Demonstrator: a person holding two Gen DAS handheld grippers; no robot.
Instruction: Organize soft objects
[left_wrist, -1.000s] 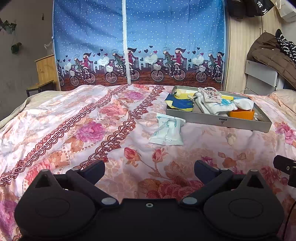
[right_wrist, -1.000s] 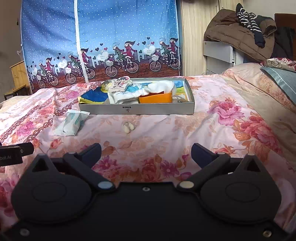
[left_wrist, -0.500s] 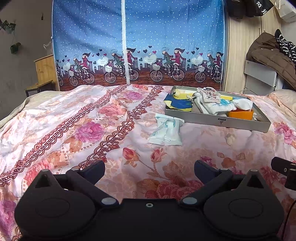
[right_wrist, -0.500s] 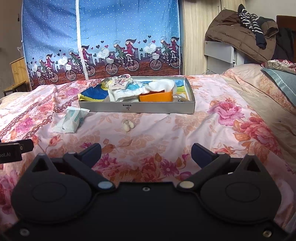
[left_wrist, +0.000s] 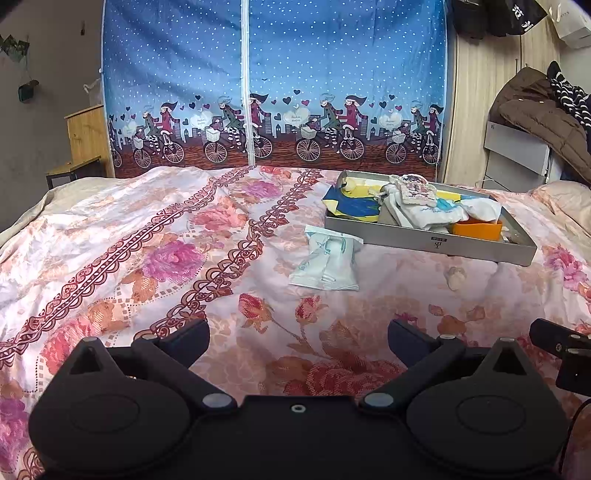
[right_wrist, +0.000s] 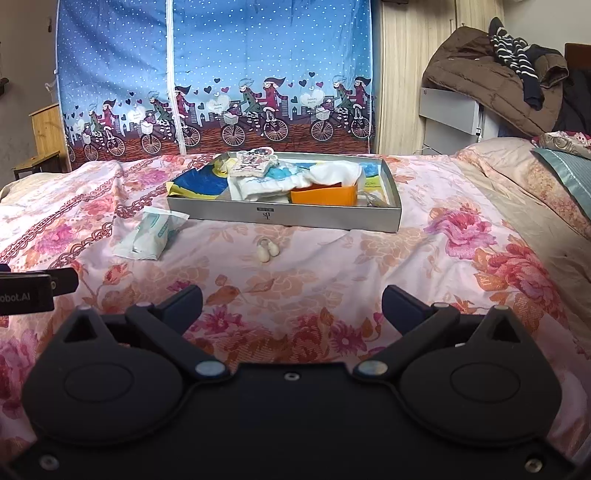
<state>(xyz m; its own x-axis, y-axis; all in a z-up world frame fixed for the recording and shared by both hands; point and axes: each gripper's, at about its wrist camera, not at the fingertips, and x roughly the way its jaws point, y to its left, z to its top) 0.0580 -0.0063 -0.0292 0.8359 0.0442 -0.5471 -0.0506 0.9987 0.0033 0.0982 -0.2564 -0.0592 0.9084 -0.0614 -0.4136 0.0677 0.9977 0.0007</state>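
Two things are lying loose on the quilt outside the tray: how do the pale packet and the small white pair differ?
The packet is far bigger than the white pair. The packet is a flat, crinkled, pale blue-green wrapper; the pair is two rounded cream lumps side by side. The packet's far end nearly meets the tray; the pair lies clear of it. Both rest untouched on the quilt, ahead of open tongs.

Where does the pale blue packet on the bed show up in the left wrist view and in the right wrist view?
Left wrist view: the packet lies just right of centre, on the bedspread in front of the tray's left corner.
Right wrist view: the packet lies at left of centre, below the tray's left corner.
Shared landmark: the grey tray, beside the packet in both views.
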